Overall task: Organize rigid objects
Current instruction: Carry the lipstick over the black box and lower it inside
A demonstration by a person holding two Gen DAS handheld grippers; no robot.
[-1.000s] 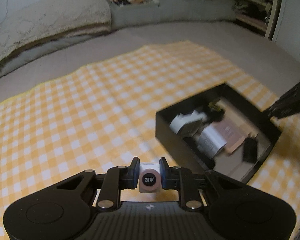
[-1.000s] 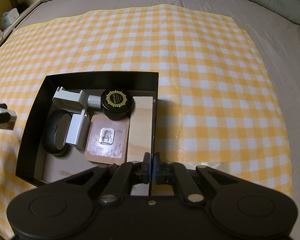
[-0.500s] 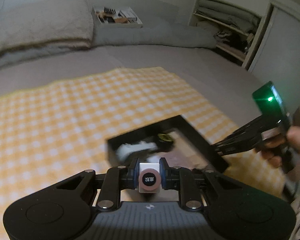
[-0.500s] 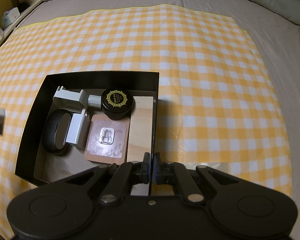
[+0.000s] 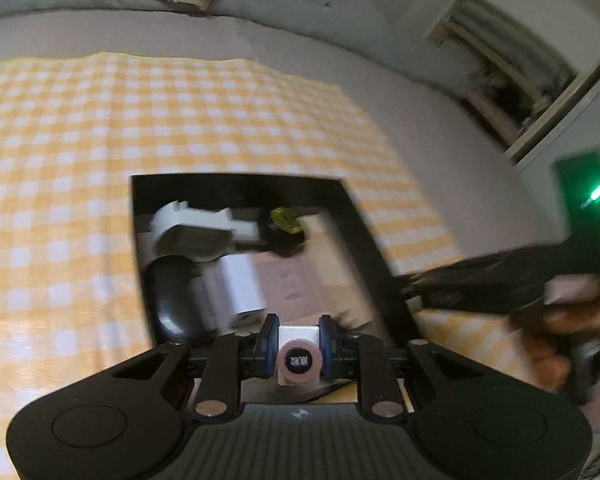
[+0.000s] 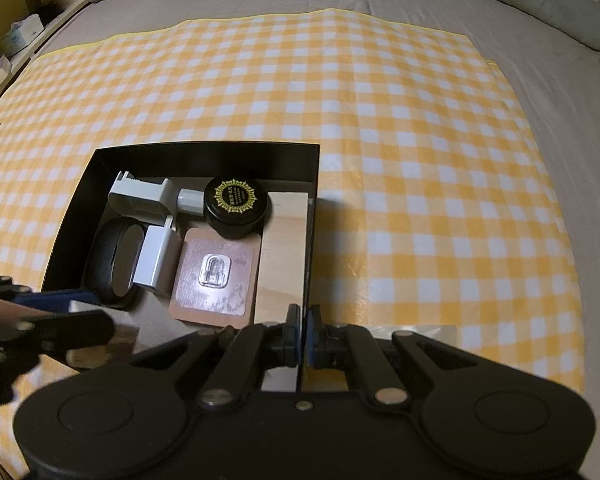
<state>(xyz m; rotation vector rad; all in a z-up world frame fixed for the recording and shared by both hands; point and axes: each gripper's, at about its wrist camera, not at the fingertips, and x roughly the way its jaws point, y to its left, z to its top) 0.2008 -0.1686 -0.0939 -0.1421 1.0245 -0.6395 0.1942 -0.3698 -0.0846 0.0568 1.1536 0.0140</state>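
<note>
From the left wrist, the left gripper [image 5: 299,346] is clamping a small white block with a round pink, dark-labelled face [image 5: 299,360], holding it over the near edge of the black box [image 5: 364,236] on the yellow checked cloth [image 5: 100,128]. From the right wrist, the right gripper [image 6: 302,334] is pinching the box's thin right wall [image 6: 310,240] between nearly closed fingers, while a round black tin with a gold emblem [image 6: 236,206] is sitting inside beside white adapters [image 6: 140,196].

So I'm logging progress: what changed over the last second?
The left gripper, shut on the small white cube, swung from beside the black box to over its near left corner. The right gripper stayed clamped on the box's right wall; the contents lie as before.
</note>
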